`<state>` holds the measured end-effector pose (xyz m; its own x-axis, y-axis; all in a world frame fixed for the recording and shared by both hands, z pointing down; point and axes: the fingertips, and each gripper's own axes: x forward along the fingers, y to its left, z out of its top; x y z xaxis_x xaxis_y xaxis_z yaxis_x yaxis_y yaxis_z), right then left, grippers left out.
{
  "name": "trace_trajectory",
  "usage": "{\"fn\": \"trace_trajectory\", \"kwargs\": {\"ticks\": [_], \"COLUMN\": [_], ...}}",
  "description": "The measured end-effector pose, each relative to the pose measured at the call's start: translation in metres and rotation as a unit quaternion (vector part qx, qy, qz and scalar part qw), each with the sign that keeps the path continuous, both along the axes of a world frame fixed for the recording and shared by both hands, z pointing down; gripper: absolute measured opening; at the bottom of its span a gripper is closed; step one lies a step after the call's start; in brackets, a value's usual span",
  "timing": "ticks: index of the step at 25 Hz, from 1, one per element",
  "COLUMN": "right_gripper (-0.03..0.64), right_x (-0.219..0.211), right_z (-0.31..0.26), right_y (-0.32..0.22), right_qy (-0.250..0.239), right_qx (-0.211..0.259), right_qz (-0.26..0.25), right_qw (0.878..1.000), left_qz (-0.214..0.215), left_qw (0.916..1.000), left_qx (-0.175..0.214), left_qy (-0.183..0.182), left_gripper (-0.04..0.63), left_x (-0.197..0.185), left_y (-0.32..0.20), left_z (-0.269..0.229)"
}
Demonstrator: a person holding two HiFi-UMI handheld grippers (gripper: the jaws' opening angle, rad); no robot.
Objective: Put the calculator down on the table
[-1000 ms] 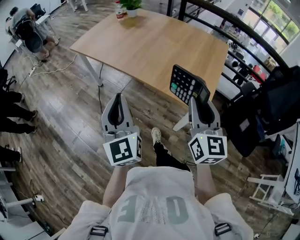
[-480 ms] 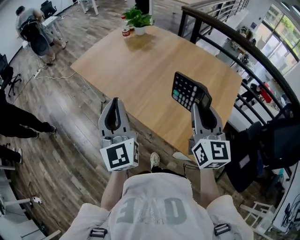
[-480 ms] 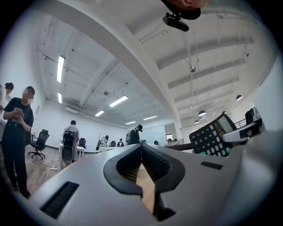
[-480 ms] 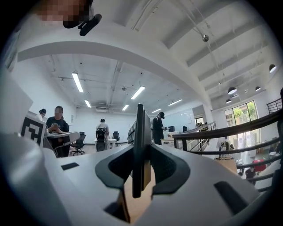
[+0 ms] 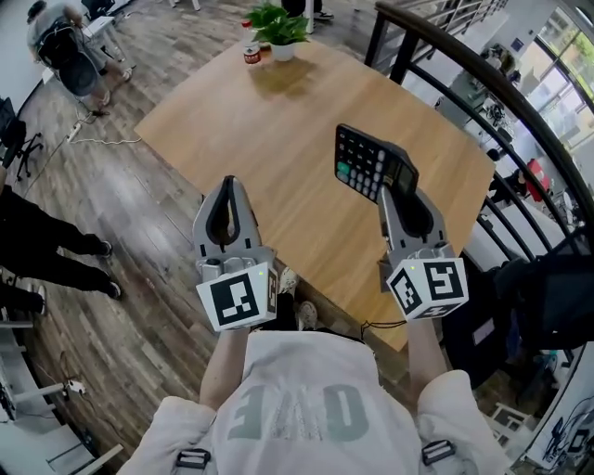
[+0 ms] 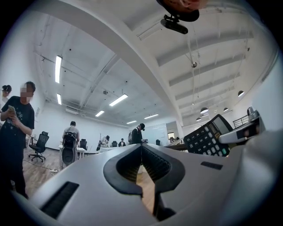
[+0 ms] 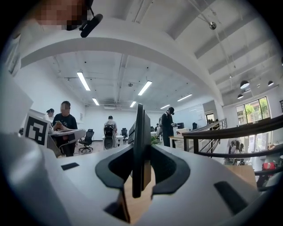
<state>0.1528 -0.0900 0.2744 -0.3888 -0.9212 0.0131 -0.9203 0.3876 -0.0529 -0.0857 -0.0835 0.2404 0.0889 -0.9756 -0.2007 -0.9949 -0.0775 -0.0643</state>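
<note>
A black calculator with pale keys stands on edge in my right gripper, whose jaws are shut on its lower end. It hangs above the right part of the wooden table. In the right gripper view the calculator shows edge-on as a thin dark slab between the two pads. My left gripper hovers by the table's near edge with its jaws shut and nothing in them. In the left gripper view its tips meet, and the calculator appears at the right.
A potted plant and a small can stand at the table's far end. A dark railing runs along the right side. People sit and stand at the left over the wood floor.
Both grippers have moved forward from over the floor to the table's near edge. The calculator now hangs over the tabletop. The grip on it is unchanged.
</note>
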Motion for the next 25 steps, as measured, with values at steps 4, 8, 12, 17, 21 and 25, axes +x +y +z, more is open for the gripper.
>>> {"fn": "trace_trajectory", "kwargs": {"ticks": [4, 8, 12, 17, 21, 25], "right_gripper": [0.112, 0.112, 0.112, 0.112, 0.112, 0.112], "right_x": [-0.002, -0.007, -0.017, -0.041, -0.067, -0.088], "right_z": [0.006, 0.008, 0.024, 0.071, 0.115, 0.162], "right_y": [-0.022, -0.048, -0.081, -0.129, -0.153, -0.169], "right_qy": [0.001, 0.027, 0.055, 0.079, 0.079, 0.070], "right_qx": [-0.026, -0.048, -0.099, -0.226, -0.333, -0.420], "right_qz": [-0.017, -0.047, -0.112, -0.235, -0.320, -0.365], "right_qw": [1.000, 0.997, 0.987, 0.942, 0.884, 0.828], "left_qz": [0.000, 0.002, 0.004, -0.001, 0.000, -0.004], "left_qw": [0.9999, 0.9996, 0.9992, 0.9977, 0.9961, 0.9942], "left_qx": [-0.001, -0.008, -0.029, -0.062, -0.084, -0.105], "left_qy": [-0.015, -0.028, -0.027, -0.028, -0.029, -0.022], "left_gripper": [0.011, 0.011, 0.011, 0.011, 0.011, 0.010], "left_x": [-0.003, -0.007, -0.011, -0.021, -0.028, -0.035], "left_y": [-0.022, -0.044, -0.064, -0.080, -0.093, -0.112], "left_z": [-0.001, 0.001, 0.015, 0.039, 0.055, 0.071]}}
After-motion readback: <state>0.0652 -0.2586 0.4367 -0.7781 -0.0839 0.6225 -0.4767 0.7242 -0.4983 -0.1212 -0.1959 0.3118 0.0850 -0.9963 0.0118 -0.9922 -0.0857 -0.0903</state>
